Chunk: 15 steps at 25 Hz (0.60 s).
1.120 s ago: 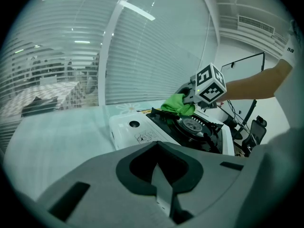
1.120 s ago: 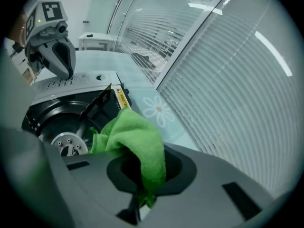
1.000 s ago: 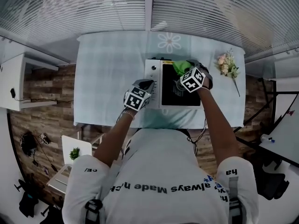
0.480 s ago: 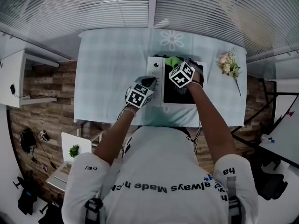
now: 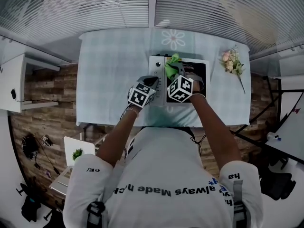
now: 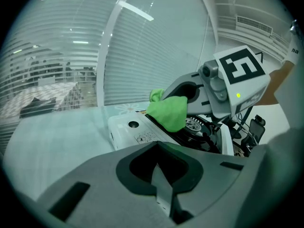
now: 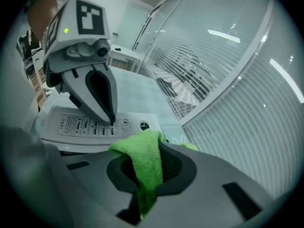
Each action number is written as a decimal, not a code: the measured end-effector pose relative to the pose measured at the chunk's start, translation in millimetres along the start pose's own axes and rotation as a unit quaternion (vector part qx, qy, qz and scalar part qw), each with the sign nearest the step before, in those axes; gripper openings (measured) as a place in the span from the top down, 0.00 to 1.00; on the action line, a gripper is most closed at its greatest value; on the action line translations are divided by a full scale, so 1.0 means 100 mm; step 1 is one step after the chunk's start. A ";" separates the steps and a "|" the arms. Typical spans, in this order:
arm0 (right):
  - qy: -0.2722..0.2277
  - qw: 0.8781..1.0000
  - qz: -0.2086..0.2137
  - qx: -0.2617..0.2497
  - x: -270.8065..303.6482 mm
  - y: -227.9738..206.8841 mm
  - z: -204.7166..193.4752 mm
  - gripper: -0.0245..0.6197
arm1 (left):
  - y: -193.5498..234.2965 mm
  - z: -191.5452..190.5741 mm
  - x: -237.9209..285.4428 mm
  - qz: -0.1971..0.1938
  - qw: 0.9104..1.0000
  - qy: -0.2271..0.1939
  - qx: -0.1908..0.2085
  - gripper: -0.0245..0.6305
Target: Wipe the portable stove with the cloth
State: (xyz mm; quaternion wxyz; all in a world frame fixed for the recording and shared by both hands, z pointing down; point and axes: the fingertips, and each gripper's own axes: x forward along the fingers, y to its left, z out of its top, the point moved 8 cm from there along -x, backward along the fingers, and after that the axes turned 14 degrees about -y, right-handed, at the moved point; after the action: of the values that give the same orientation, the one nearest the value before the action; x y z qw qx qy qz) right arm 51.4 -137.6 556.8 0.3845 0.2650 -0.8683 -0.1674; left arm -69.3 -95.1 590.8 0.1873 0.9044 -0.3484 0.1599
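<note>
Right gripper [image 5: 176,74] pinches cloth [image 5: 171,65] on stove [image 5: 156,70]; left gripper [image 5: 153,83], jaws together, alongside.

One stove [image 5: 156,69], one cloth [image 5: 171,64], one bench [image 5: 111,75], one flower bunch [image 5: 231,63] right of two claws: left claw [image 5: 155,83], right claw [image 5: 177,72].

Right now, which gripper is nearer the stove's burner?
Right. The right gripper, clamping the cloth, hangs over the black top by the burner; the left gripper points at the white control panel alongside.

Pale checked table [image 5: 109,80], pink flower sprig [image 5: 232,65] at its right edge, blinds [image 5: 71,8] beyond
</note>
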 end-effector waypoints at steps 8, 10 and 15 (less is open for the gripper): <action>0.026 0.997 0.042 -0.061 0.07 0.26 -0.02 0.92 | 0.00 0.02 0.01 0.002 1.000 0.000 0.003 0.95; 0.020 0.998 0.049 -0.047 0.02 0.28 -0.03 0.92 | -0.01 0.02 0.01 0.001 1.000 0.000 0.005 0.95; -0.001 0.997 0.069 0.035 -0.13 0.36 -0.09 0.92 | -0.02 0.02 0.00 0.000 1.000 0.002 0.007 0.95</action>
State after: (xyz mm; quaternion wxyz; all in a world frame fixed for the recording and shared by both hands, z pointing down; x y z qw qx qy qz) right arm 53.4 -102.1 573.2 0.3842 0.2174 -0.8905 -0.1099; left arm -67.7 -94.6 588.6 0.1813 0.9054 -0.3469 0.1646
